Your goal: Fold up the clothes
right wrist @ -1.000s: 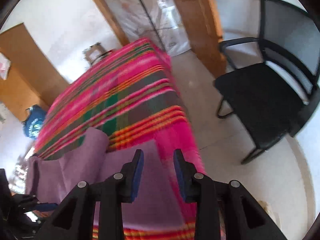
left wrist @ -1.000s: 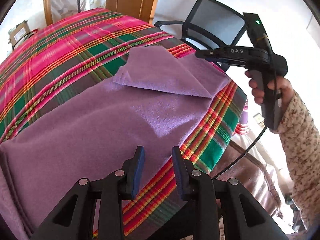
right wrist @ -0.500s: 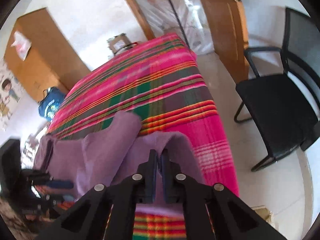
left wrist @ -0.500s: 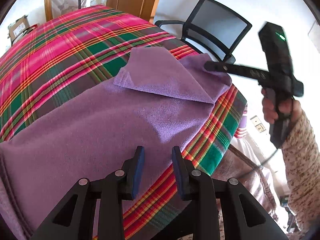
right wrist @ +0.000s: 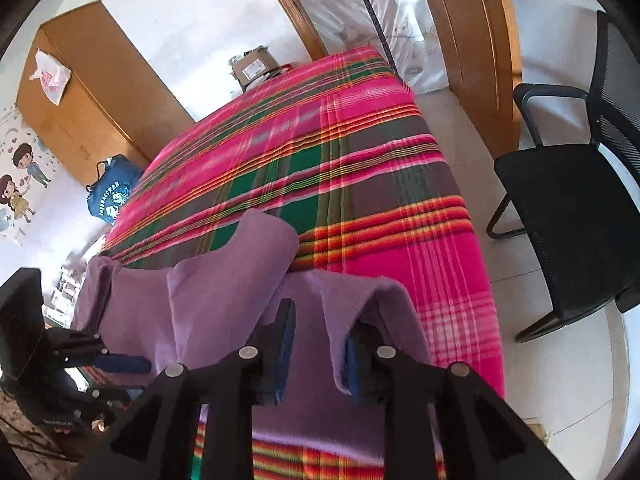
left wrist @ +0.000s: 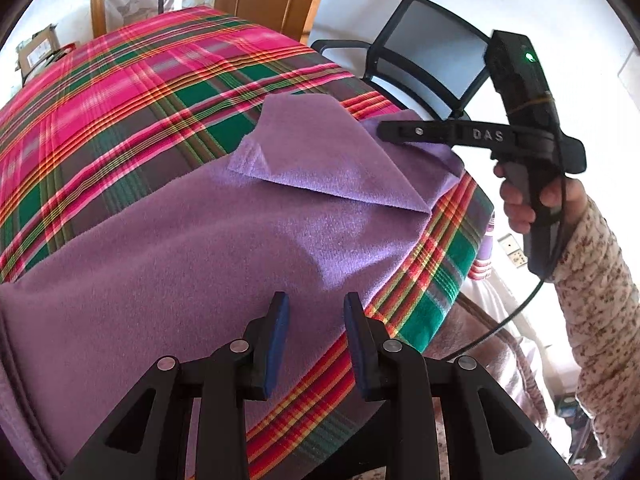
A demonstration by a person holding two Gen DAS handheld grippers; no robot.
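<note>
from my left wrist view the purple garment [left wrist: 168, 264] runs off at 8 o'clock; the right gripper [left wrist: 386, 132] tips sink into its fold, grip unclear. my right wrist view crops the black chair [right wrist: 576, 208] at 3 o'clock.

Bed [right wrist: 400, 184] under plaid blanket [left wrist: 132, 92]; purple garment [left wrist: 192, 248] spread on blanket.

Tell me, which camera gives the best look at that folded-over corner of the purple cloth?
The left wrist view: the folded-over corner lies flat and whole. In the right wrist view it is partly hidden by bunched cloth.
</note>
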